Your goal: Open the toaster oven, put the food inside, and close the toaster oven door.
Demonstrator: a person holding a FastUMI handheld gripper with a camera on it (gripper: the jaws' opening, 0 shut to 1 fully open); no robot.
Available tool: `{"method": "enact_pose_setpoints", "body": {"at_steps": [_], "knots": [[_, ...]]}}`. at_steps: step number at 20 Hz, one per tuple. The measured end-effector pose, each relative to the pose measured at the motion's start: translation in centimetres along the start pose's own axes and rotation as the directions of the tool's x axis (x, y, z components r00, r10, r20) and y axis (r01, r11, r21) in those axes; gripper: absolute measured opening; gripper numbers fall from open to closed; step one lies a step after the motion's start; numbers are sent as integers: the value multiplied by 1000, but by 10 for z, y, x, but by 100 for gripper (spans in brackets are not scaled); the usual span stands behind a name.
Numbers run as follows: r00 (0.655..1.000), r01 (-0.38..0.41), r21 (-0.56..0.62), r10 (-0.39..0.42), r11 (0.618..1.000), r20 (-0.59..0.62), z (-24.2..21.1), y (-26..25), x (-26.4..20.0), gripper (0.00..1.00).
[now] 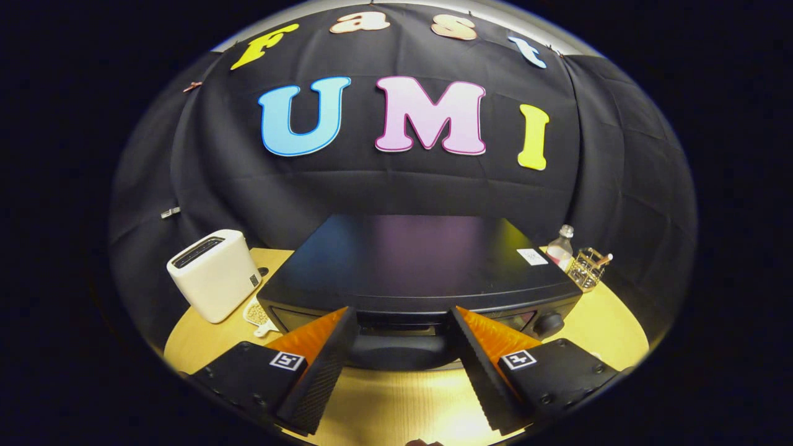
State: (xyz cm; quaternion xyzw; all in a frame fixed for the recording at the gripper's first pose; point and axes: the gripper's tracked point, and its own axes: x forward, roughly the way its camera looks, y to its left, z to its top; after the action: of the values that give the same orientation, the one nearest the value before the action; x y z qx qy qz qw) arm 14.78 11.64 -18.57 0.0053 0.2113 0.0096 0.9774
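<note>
Black toaster oven [415, 266] on wooden table, door shut, handle facing forward

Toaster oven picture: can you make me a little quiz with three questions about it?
1. True or false: the toaster oven door is open.
2. What lies between the gripper fingers? A) door handle B) white toaster C) bottle
3. What stands beside the bottle?

Key:
1. False, it looks closed.
2. A; the fingers are apart, on either side of it.
3. A wire holder.
</note>
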Motion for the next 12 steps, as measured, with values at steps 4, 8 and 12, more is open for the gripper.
{"method": "enact_pose_setpoints", "body": {"at_steps": [4,8,12], "knots": [[999,-20,-1,20,1000,-39,-6,2,-6,99],[998,-16,-7,15,1000,-56,-14,2,-18,99],[998,-20,-8,20,1000,-63,-25,2,-30,99]]}}
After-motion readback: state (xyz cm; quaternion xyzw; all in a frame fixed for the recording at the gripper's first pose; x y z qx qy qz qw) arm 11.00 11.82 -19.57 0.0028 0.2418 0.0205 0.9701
